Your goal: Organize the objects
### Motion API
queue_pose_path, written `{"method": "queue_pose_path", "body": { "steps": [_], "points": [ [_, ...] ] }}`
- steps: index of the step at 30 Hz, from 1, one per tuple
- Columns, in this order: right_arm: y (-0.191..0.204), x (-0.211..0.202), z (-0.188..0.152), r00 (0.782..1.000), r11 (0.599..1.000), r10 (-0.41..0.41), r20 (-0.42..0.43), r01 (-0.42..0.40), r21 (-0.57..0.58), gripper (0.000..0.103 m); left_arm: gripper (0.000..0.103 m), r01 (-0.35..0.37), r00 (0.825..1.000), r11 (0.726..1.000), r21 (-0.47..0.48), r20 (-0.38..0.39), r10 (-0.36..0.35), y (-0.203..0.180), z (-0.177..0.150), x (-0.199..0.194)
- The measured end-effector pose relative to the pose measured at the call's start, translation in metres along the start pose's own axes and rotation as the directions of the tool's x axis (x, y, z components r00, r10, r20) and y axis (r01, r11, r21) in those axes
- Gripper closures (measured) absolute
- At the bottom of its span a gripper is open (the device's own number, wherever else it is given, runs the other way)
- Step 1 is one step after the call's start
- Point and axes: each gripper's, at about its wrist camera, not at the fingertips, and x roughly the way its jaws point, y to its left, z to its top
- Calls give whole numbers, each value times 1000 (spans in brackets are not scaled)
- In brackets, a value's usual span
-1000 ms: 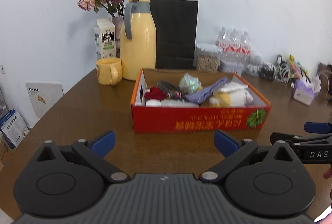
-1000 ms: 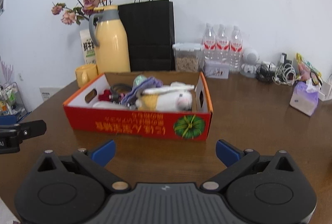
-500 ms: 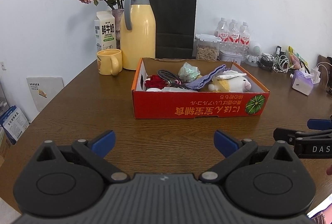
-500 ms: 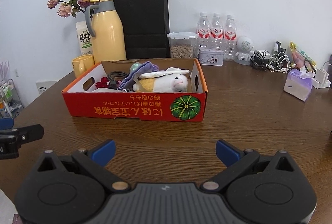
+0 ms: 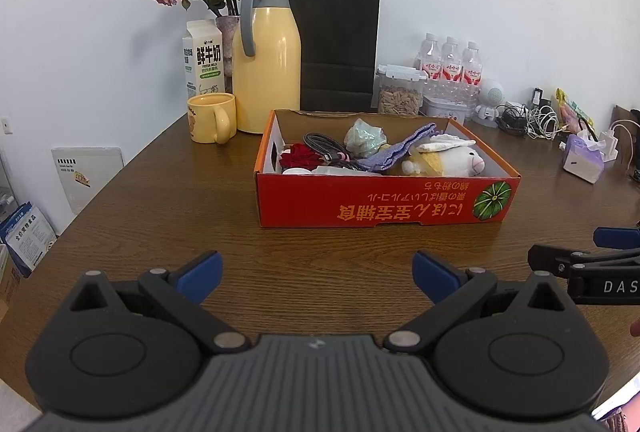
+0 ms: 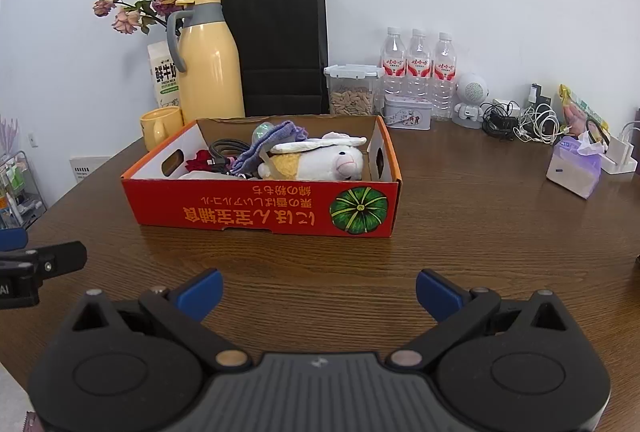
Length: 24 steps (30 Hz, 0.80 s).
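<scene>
A red cardboard box stands on the brown table. It holds a white and yellow plush toy, a purple cloth, a dark cable, a red flower and a pale green bundle. My left gripper is open and empty, in front of the box. My right gripper is open and empty, also short of the box. The right gripper's tip shows at the right edge of the left wrist view.
Behind the box stand a yellow thermos, a yellow mug, a milk carton, a flower vase, a black paper bag, a seed jar and water bottles. A tissue pack and cables lie right.
Both grippers have drawn back and risen a little from the box, so the box looks smaller and farther. Both stay open and empty.
</scene>
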Motion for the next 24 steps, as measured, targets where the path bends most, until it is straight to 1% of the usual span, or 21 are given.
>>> {"method": "queue_pose_path", "body": {
  "steps": [24],
  "points": [
    [2,-3,0,1000,1000,-1,0,1,-3,0,0,0,1000,1000,-2,1,0,1,-1,-1]
  ]
}}
